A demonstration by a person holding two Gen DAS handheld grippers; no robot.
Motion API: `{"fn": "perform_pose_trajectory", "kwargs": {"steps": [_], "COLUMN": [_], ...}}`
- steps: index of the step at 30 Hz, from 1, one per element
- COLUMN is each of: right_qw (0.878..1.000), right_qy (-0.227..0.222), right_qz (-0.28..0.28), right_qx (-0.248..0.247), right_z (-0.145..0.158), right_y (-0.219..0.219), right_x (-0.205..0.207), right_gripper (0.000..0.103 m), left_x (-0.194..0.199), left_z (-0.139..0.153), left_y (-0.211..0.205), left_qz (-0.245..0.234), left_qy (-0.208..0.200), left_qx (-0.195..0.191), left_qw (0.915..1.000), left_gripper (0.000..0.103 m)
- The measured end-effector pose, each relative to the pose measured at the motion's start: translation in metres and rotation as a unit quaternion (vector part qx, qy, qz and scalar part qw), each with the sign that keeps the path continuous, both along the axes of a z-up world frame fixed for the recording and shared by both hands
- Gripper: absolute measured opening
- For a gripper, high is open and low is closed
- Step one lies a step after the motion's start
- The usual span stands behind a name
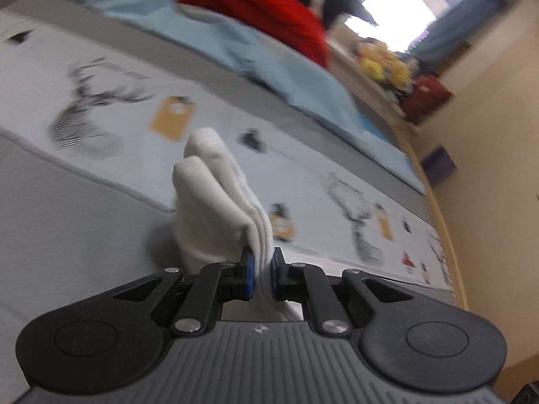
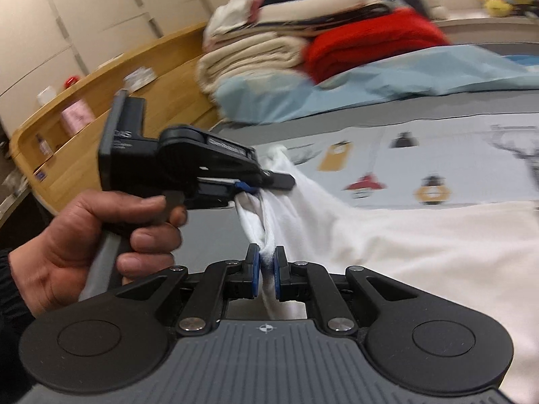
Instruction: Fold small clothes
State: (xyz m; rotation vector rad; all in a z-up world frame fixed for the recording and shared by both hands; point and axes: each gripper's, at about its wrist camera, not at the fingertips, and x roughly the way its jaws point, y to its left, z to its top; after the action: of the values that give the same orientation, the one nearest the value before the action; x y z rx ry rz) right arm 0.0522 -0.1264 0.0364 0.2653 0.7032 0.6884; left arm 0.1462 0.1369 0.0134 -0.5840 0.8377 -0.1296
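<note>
A white garment [image 2: 421,235] lies spread over the bed to the right in the right wrist view, with one end bunched and lifted. My left gripper [image 1: 262,274] is shut on a folded bunch of that white garment [image 1: 215,195], which sticks up ahead of the blue pads. My right gripper [image 2: 266,269] is shut on a twisted edge of the same cloth. The left gripper also shows in the right wrist view [image 2: 249,187], just above and left of the right one, clamped on the cloth, with the person's hand [image 2: 101,235] on its handle.
The bed has a grey and white printed sheet [image 1: 111,101] with deer figures. A light blue cover [image 2: 370,84] lies behind, with a red blanket [image 2: 370,43] and a stack of folded cloth [image 2: 256,50]. A wooden headboard [image 2: 101,101] stands left. Yellow plush toys [image 1: 384,64] sit near the window.
</note>
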Motion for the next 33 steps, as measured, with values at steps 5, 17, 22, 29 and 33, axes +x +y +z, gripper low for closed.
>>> {"fn": "perform_pose_trajectory", "kwargs": {"steps": [5, 17, 22, 29, 33], "right_qw": [0.997, 0.941, 0.924, 0.919, 0.915], "right_qy": [0.006, 0.166, 0.212, 0.253, 0.254], "right_qz": [-0.074, -0.251, -0.301, -0.285, -0.297], "right_qx": [-0.023, -0.151, -0.106, -0.105, -0.099], "right_z": [-0.005, -0.074, -0.088, -0.121, -0.122], "right_y": [-0.073, -0.188, -0.195, -0.184, -0.185], "right_x": [-0.007, -0.003, 0.009, 0.034, 0.027], "right_gripper": [0.008, 0.008, 0.015, 0.04, 0.006], "left_x": [0.018, 0.023, 0.027, 0.019, -0.002], "left_z": [0.01, -0.005, -0.025, -0.075, -0.114], "left_y": [-0.097, -0.22, -0.188, -0.186, -0.201], "left_qz": [-0.074, -0.208, -0.184, -0.276, -0.347], "left_qy": [-0.028, -0.044, 0.016, 0.129, 0.181], "left_qx": [0.017, 0.03, 0.041, 0.108, 0.207], "left_qw": [0.9968, 0.9767, 0.982, 0.9463, 0.8968], "left_gripper": [0.01, 0.021, 0.021, 0.021, 0.02]}}
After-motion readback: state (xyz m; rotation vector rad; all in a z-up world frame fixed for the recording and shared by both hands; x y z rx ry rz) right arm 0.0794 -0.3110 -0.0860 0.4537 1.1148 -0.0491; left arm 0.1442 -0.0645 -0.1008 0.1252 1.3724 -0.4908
